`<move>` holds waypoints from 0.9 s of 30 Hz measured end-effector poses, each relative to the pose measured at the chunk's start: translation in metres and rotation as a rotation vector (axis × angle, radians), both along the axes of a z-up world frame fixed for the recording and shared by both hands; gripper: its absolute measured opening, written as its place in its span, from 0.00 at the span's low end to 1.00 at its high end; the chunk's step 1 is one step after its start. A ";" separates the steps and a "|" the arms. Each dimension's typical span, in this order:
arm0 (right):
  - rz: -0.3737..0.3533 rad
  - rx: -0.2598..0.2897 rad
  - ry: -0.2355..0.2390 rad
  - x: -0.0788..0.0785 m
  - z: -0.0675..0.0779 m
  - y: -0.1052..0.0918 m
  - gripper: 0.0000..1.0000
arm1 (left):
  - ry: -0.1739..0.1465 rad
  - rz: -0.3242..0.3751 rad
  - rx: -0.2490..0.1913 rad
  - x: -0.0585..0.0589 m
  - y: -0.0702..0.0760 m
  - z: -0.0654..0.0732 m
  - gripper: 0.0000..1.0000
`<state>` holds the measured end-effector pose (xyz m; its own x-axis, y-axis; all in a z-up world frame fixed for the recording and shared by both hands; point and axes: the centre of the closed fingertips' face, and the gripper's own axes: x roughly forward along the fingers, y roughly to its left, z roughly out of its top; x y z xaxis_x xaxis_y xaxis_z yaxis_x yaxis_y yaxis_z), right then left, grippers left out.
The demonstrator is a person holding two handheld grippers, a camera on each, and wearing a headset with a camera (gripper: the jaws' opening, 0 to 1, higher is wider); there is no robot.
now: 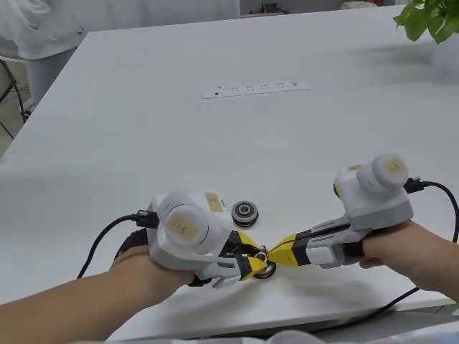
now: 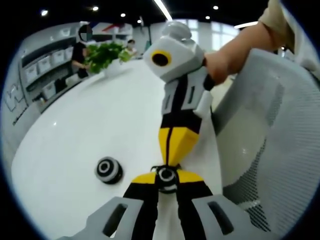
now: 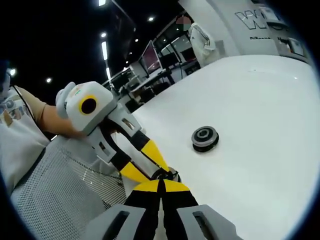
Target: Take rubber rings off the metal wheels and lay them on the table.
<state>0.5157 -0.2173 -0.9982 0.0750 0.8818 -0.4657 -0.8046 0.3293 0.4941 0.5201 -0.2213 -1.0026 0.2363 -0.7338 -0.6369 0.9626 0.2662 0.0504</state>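
Yellow-tipped black jaws of the left hand-held gripper pinch a small round metal wheel from both sides, close to the near edge of the white counter. Around the wheel sits a black rubber ring. Whether the wheel touches the surface I cannot tell. The right hand-held gripper comes in from the right. Its jaws are pressed together and their tips are against the wheel's rim; whether any rubber is caught between them is hidden. Both hands sit just inside the near edge. A grey mesh chair back stands close on the person's side of it. A black cable trails off each tool over the near edge.

Just beyond the left tool's body lies a second metal wheel, flat and apart from the pinched one. Past it the surface opens into a broad bare stretch towards the far side and both flanks. Far out in the middle a flat white socket strip lies crosswise. The left edge slants away towards a person in white clothing at the far left. A green leafy plant overhangs the far right corner.
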 end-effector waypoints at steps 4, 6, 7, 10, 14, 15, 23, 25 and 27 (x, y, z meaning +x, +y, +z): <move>0.008 -0.002 -0.006 -0.001 0.000 0.001 0.00 | 0.000 -0.002 -0.002 0.000 0.000 0.000 0.13; 0.007 0.001 -0.005 0.000 0.000 0.001 0.00 | 0.000 -0.002 -0.001 0.000 0.000 0.000 0.13; 0.006 0.003 -0.002 0.000 0.000 0.001 0.00 | 0.001 -0.002 -0.001 0.000 0.000 0.000 0.13; 0.009 0.003 -0.004 -0.001 0.001 0.002 0.00 | 0.001 -0.003 -0.002 0.000 0.000 0.000 0.13; 0.023 0.017 -0.001 -0.003 0.003 0.005 0.00 | 0.001 -0.003 -0.004 0.000 0.000 0.000 0.13; 0.034 0.049 0.008 -0.006 0.008 0.009 0.00 | 0.000 -0.002 -0.005 0.000 0.000 0.000 0.13; 0.001 0.026 0.001 -0.001 0.003 0.003 0.00 | 0.000 0.002 -0.012 0.001 -0.001 0.002 0.13; -0.003 0.026 0.002 -0.002 0.003 0.003 0.00 | 0.001 0.002 -0.013 0.001 -0.001 0.002 0.13; -0.003 0.021 0.000 -0.002 0.002 0.003 0.00 | 0.000 0.002 -0.014 0.001 -0.001 0.002 0.13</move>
